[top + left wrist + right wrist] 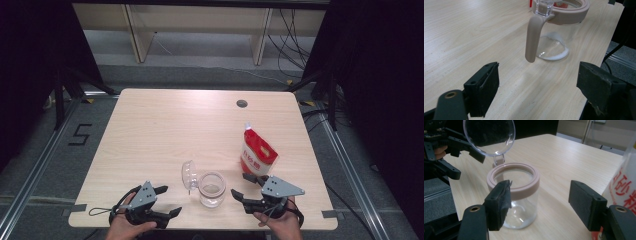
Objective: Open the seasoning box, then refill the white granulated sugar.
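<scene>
A clear glass jar (211,188) with a beige rim stands near the table's front edge, its round clear lid (189,176) hinged open to the left. My left gripper (169,200) rests open just left of the jar, jaws pointing at it. In the left gripper view the jar (554,37) and its beige clasp (533,37) stand ahead of the open left gripper (536,85). My right gripper (240,184) is open just right of the jar. In the right gripper view the jar (514,195) stands close beyond the left jaw of the right gripper (540,202), untouched, with the lid (489,135) raised behind.
A red-and-white standing pouch (257,155) is right behind my right gripper, close to the jar; it also fills the right edge as the pouch (624,182). The wooden table (175,125) stretches bare beyond, with a cable hole (242,103) at the back right.
</scene>
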Demonstrator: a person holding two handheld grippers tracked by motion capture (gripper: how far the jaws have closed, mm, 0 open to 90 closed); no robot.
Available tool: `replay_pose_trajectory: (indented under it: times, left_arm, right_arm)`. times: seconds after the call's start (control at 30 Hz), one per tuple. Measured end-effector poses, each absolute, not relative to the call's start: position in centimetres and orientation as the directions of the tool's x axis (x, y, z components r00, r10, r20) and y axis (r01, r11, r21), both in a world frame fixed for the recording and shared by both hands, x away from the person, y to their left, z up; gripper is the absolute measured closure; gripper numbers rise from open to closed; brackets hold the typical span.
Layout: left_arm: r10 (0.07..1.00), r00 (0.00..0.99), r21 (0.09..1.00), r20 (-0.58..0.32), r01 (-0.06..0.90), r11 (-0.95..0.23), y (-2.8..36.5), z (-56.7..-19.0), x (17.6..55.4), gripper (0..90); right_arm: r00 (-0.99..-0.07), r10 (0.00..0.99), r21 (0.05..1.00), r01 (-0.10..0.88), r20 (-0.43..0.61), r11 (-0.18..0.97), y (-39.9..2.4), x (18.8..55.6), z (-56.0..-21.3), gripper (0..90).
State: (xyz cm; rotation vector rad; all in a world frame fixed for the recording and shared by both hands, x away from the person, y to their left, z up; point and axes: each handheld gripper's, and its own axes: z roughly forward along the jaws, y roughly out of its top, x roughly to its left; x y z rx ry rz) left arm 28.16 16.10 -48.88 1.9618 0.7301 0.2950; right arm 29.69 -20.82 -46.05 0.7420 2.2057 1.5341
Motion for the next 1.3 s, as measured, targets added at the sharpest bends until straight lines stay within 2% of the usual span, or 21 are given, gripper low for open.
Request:
replay_pose_trajectory:
  times: [0.03, 0.1, 0.17, 0.2, 0.23, 0.5, 0.53, 0.7, 0.73, 0.87, 0.9, 0.93, 1.03, 1.13, 1.17, 1.3]
  left_arm:
    - [0.602, 0.793, 0.868, -0.094, 0.362, -0.341, 16.1, -48.9, 28.2, 17.8]
    - [0.603, 0.791, 0.870, -0.102, 0.365, -0.332, 16.1, -48.9, 28.1, 17.7]
    - [0.608, 0.788, 0.867, -0.097, 0.367, -0.337, 16.1, -48.9, 28.1, 17.7]
    - [0.606, 0.791, 0.861, -0.080, 0.361, -0.357, 16.3, -48.8, 28.2, 17.7]
    - [0.606, 0.789, 0.868, -0.101, 0.367, -0.334, 16.1, -48.8, 28.1, 17.7]
    - [0.606, 0.790, 0.867, -0.094, 0.365, -0.340, 16.1, -48.8, 28.1, 17.7]
    - [0.609, 0.787, 0.867, -0.093, 0.364, -0.339, 16.1, -48.9, 28.1, 17.7]
    - [0.602, 0.793, 0.867, -0.097, 0.364, -0.341, 16.1, -48.8, 28.1, 17.7]
    - [0.602, 0.792, 0.866, -0.099, 0.366, -0.340, 16.0, -48.8, 28.1, 17.7]
    - [0.602, 0.795, 0.857, -0.071, 0.358, -0.371, 16.3, -48.8, 28.2, 17.8]
    - [0.602, 0.795, 0.858, -0.071, 0.357, -0.370, 16.3, -48.8, 28.2, 17.8]
    - [0.602, 0.795, 0.862, -0.079, 0.358, -0.359, 16.2, -48.8, 28.2, 17.8]
    - [0.604, 0.791, 0.867, -0.095, 0.364, -0.341, 16.0, -48.9, 28.1, 17.8]
    - [0.604, 0.795, 0.859, -0.058, 0.348, -0.376, 16.2, -48.8, 28.2, 17.8]
    - [0.605, 0.790, 0.867, -0.096, 0.366, -0.339, 15.9, -48.9, 28.0, 17.8]
    - [0.596, 0.798, 0.865, -0.089, 0.359, -0.351, 15.9, -48.9, 27.9, 17.8]
  right_arm:
    - [-0.797, 0.603, 0.940, 0.192, -0.019, 0.283, -21.0, 29.7, -46.1, 34.9]
    - [-0.785, 0.620, 0.936, 0.226, 0.010, 0.272, -21.2, 29.4, -46.2, 34.5]
    - [-0.792, 0.611, 0.940, 0.192, -0.020, 0.280, -21.5, 29.5, -46.3, 34.5]
    - [-0.780, 0.625, 0.937, 0.206, -0.016, 0.280, -21.7, 29.2, -46.2, 34.5]
    - [-0.779, 0.627, 0.936, 0.223, 0.003, 0.272, -21.8, 29.0, -46.3, 34.5]
    - [-0.778, 0.628, 0.937, 0.205, -0.019, 0.282, -22.9, 28.6, -46.5, 34.5]
    - [-0.762, 0.648, 0.932, 0.238, 0.004, 0.274, -23.0, 28.2, -46.5, 34.5]
    - [-0.743, 0.670, 0.930, 0.236, -0.014, 0.282, -24.1, 27.9, -46.6, 34.7]
    - [-0.728, 0.685, 0.921, 0.282, 0.022, 0.269, -24.1, 27.6, -46.6, 34.7]
    - [-0.702, 0.712, 0.925, 0.244, -0.038, 0.290, -25.4, 28.0, -46.8, 35.1]
    - [-0.698, 0.716, 0.916, 0.290, 0.004, 0.278, -25.5, 27.8, -46.8, 35.0]
    - [-0.688, 0.726, 0.919, 0.275, -0.018, 0.283, -25.7, 27.9, -46.9, 34.8]
    - [-0.656, 0.754, 0.923, 0.280, -0.017, 0.265, -26.5, 28.1, -47.0, 32.0]
    - [-0.637, 0.771, 0.920, 0.300, -0.004, 0.254, -26.9, 28.3, -47.1, 28.7]
    - [-0.639, 0.769, 0.918, 0.303, -0.002, 0.255, -27.0, 28.4, -47.1, 28.0]
    - [-0.615, 0.789, 0.924, 0.304, 0.003, 0.233, -27.2, 28.7, -47.1, 25.2]
